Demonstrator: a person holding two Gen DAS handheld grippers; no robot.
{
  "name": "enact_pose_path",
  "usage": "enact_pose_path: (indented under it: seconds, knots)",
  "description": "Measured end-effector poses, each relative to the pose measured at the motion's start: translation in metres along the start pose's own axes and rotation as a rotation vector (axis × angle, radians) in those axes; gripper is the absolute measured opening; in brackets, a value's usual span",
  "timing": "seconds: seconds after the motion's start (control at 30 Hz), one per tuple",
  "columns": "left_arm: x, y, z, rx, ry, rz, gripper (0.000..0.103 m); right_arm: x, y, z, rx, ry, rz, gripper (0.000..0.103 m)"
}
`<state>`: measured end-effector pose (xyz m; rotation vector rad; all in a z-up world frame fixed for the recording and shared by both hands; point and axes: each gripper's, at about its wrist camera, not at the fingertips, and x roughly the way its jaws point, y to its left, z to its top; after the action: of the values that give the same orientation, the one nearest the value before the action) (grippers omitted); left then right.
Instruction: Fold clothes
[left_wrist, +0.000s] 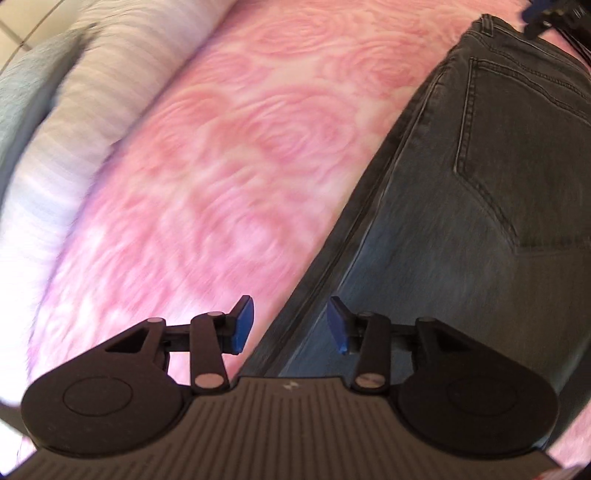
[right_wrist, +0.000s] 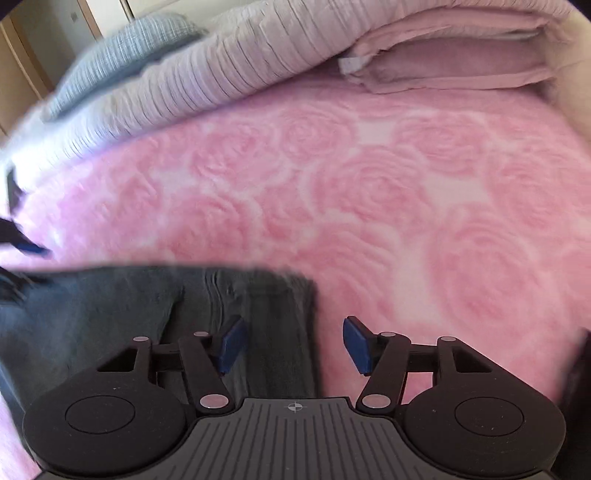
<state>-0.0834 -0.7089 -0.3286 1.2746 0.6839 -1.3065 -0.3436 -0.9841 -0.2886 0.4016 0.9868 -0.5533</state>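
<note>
Jeans (left_wrist: 461, 192): grey denim, matt, stitched seams. Blanket (right_wrist: 369, 192): pink plush, embossed roses. Duvet (right_wrist: 221, 70): ribbed cloth. Left hand-held gripper (left_wrist: 291, 325): matt black plastic, blue pads (left_wrist: 243, 325), metal pins.

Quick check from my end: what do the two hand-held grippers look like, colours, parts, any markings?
Both match. The left hand-held gripper and right hand-held gripper each have flat blue fingertip pads on black linkage arms with silver pivot pins, two round black discs at the sides, and a ribbed grey centre plate carrying a small white mark. No cables or sleeves show.
</note>
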Motion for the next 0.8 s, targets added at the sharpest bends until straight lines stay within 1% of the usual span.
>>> enact_pose_path:
  seconds: [0.03, 0.13, 0.2, 0.3, 0.4, 0.5, 0.53, 0.63, 0.8]
  knots:
    - [-0.008, 0.001, -0.008, -0.007, 0.003, 0.019, 0.039, -0.009, 0.003, -0.006, -0.010, -0.021, -0.018, 0.058]
    - [-0.040, -0.007, -0.037, -0.003, 0.002, 0.067, 0.039, -0.033, 0.015, -0.026, 0.016, -0.051, 0.015, 0.058]
    - [-0.061, -0.018, -0.058, 0.012, 0.006, 0.088, 0.039, -0.043, 0.034, -0.040, -0.018, -0.045, 0.049, 0.059]
    - [-0.090, -0.037, -0.094, 0.009, 0.037, 0.112, 0.039, -0.055, 0.065, -0.060, -0.084, -0.027, 0.106, 0.058]
    - [-0.114, -0.049, -0.132, -0.036, 0.081, 0.126, 0.039, -0.067, 0.092, -0.078, -0.100, -0.008, 0.168, 0.058]
    - [-0.135, -0.051, -0.172, -0.079, 0.123, 0.156, 0.040, -0.074, 0.126, -0.092, -0.129, 0.016, 0.214, 0.058]
    - [-0.141, -0.050, -0.185, -0.094, 0.135, 0.169, 0.040, -0.076, 0.138, -0.096, -0.141, 0.024, 0.227, 0.058]
    - [-0.155, -0.030, -0.224, -0.155, 0.161, 0.215, 0.040, -0.073, 0.182, -0.090, -0.197, 0.013, 0.250, 0.058]
    - [-0.167, 0.027, -0.294, -0.237, 0.178, 0.285, 0.040, -0.066, 0.257, -0.077, -0.293, -0.008, 0.288, 0.058]
